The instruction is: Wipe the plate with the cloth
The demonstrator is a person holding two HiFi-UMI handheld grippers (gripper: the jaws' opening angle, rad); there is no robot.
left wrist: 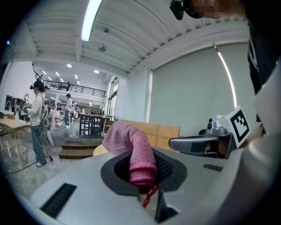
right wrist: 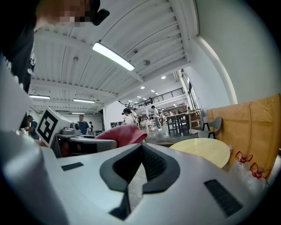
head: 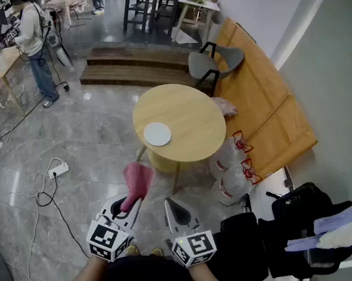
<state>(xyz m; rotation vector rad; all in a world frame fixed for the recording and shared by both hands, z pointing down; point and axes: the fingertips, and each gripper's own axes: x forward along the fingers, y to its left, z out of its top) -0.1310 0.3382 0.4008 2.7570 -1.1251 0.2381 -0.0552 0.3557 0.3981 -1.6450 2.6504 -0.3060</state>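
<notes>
Head view: cloth (head: 138, 179) in left tool (head: 128, 207)

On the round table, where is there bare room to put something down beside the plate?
The plate sits near the table's left edge. Everything right of and behind it is bare wood. Crowded: the floor at the table's right, with bottles.

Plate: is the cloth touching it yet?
No, the cloth hangs from the left gripper over the floor, apart from the plate on the round table.

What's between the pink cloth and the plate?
Nothing much. In the head view, only a bit of floor and bare table separate the cloth from the plate.
</notes>
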